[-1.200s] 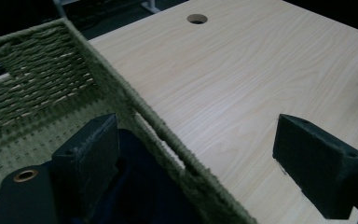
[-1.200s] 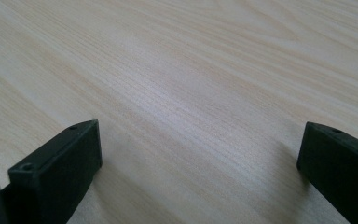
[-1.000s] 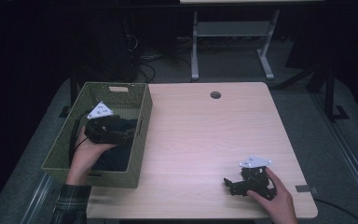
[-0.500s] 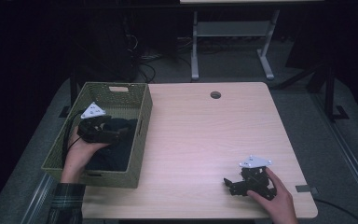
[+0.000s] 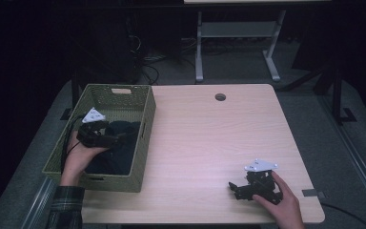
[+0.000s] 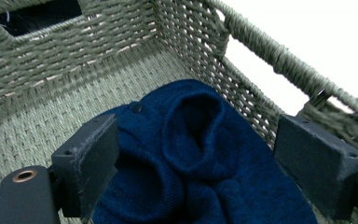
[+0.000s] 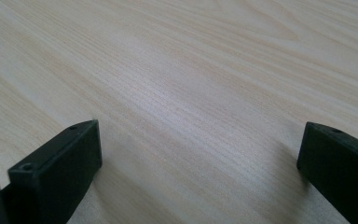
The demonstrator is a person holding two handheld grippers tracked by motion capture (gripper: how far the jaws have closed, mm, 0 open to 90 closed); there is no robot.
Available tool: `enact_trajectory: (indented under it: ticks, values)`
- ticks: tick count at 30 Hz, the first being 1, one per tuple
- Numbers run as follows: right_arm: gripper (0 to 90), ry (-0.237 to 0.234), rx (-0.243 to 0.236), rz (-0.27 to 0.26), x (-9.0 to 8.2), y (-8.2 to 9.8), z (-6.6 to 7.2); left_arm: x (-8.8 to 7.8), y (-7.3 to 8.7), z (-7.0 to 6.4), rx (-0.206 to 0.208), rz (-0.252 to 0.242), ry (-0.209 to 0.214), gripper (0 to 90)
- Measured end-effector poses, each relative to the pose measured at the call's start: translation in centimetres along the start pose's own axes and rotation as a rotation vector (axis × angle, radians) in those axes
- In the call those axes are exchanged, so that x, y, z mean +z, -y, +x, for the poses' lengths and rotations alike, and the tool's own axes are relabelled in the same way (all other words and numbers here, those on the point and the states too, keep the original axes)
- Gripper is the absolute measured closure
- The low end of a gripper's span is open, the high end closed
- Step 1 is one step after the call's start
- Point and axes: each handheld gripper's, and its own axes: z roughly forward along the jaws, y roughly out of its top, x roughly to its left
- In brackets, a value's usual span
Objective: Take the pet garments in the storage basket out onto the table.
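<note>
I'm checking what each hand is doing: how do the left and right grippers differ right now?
The left gripper hangs inside the green basket over a blue cloth; the right gripper rests low on the bare table. The left has cloth between its jaws; the right has nothing. Both are open.

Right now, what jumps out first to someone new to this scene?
The green woven basket at the table's left edge, with a dark blue knit garment bunched inside it. The left tongs hang open just above that garment. At the near right corner of the pale wooden table, the right tongs rest open on bare wood.
</note>
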Motion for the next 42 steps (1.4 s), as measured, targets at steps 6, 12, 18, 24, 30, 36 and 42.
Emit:
enact_trajectory:
  ticks: [6, 12, 18, 24, 30, 36, 42]
  values:
    - [0.0, 0.0, 0.0, 0.0, 0.0, 0.0, 0.0, 0.7, 0.2, 0.1, 0.004, 0.045, 0.01, 13.7]
    - [0.0, 0.0, 0.0, 0.0, 0.0, 0.0, 0.0, 1.5, 0.9, 0.3, -0.006, 0.088, 0.017, 13.7]
    - [0.0, 0.0, 0.0, 0.0, 0.0, 0.0, 0.0, 2.2, 1.4, 0.4, -0.011, 0.151, 0.027, 13.7]
    - [0.0, 0.0, -0.001, 0.0, 0.0, 0.0, 0.0, 3.0, 1.7, 0.1, 0.01, 0.225, 0.023, 13.7]
    - [0.0, 0.0, -0.001, 0.0, 0.0, 0.0, 0.0, 3.5, 1.8, -0.1, 0.015, 0.267, 0.037, 13.8]
    - [0.0, 0.0, -0.001, 0.0, 0.0, 0.0, 0.0, 4.1, 2.1, -0.2, 0.02, 0.32, 0.044, 14.1]
    - [0.0, 0.0, -0.001, 0.0, 0.0, 0.0, 0.0, 4.7, 2.4, -0.3, 0.019, 0.364, 0.042, 14.2]
